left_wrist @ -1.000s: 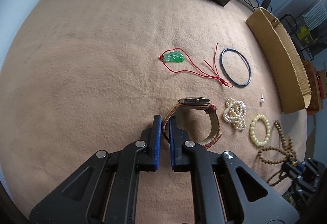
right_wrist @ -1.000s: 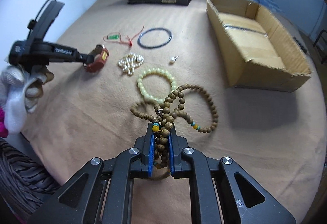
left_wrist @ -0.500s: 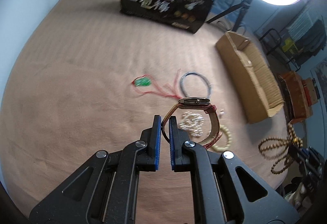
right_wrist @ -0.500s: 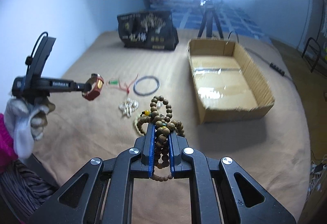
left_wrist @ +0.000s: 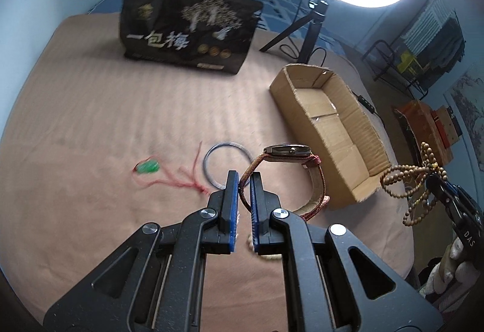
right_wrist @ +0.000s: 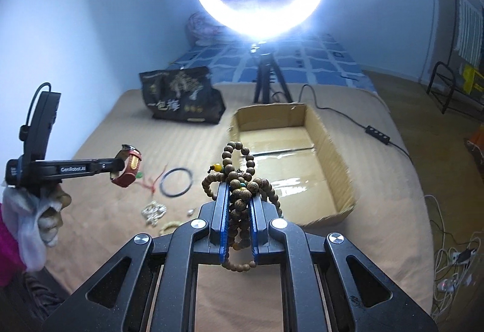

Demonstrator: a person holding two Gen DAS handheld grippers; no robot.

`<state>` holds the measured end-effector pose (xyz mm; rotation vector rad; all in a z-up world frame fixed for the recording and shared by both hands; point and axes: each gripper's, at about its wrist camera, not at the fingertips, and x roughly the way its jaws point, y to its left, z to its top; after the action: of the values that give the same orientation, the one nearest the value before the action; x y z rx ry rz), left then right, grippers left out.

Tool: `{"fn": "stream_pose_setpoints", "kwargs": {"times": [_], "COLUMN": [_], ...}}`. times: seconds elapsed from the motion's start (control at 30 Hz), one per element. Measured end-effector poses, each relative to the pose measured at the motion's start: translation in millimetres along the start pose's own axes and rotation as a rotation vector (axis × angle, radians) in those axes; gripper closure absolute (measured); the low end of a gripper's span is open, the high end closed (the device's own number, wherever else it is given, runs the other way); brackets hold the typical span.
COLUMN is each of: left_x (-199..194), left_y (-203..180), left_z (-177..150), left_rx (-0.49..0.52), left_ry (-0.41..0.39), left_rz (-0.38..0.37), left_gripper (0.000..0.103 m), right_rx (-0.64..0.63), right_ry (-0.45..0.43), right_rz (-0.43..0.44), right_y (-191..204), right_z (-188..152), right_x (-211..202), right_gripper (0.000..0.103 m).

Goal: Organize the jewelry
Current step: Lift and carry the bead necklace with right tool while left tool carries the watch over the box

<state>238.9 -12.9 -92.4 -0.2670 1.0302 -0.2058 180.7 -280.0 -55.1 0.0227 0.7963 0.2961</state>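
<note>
So right now I've got both hands loaded. My left gripper [left_wrist: 243, 180] is clamped on the strap of the watch [left_wrist: 290, 150], which hangs off to about 2 o'clock of the tips, up off the bedcover [left_wrist: 90, 120]. My right gripper [right_wrist: 237, 192] is squeezed shut on a bunched-up wooden bead string [right_wrist: 239, 171], loops spilling out above and below the jaws. The cardboard box [right_wrist: 329, 150] sits open at roughly 1 o'clock from the beads.

What worries me: the watch is pinched by just a thin bit of strap, so a quick swing could let it slide out short of the box. The bead loops dangling under the right gripper could snag the box's near wall on the way in. Black bangle [right_wrist: 176, 182], green pendant [left_wrist: 147, 167] and pearl cluster [right_wrist: 153, 212] are on the cover, waiting.
</note>
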Motion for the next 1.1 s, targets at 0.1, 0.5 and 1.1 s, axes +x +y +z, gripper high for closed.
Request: {"fn": "stream_pose_setpoints", "kwargs": {"times": [0.1, 0.5, 1.1], "left_x": [9.5, 65.3, 145.8], "left_y": [-13.1, -70.2, -108.7], "left_z": [10.6, 57.4, 83.6], "left_rx": [0.024, 0.097, 0.148], "left_ry": [-0.006, -0.012, 0.048], "left_rz": [0.002, -0.005, 0.047], "left_gripper": [0.098, 0.098, 0.098], "right_rx": [-0.001, 0.018, 0.093], "right_ry": [0.000, 0.042, 0.126], "right_rz": [-0.019, -0.063, -0.069], "right_y": [-10.7, -50.7, -94.3], "right_z": [6.5, 23.5, 17.5], "right_x": [8.0, 60.9, 116.9], "right_gripper": [0.093, 0.093, 0.093]}}
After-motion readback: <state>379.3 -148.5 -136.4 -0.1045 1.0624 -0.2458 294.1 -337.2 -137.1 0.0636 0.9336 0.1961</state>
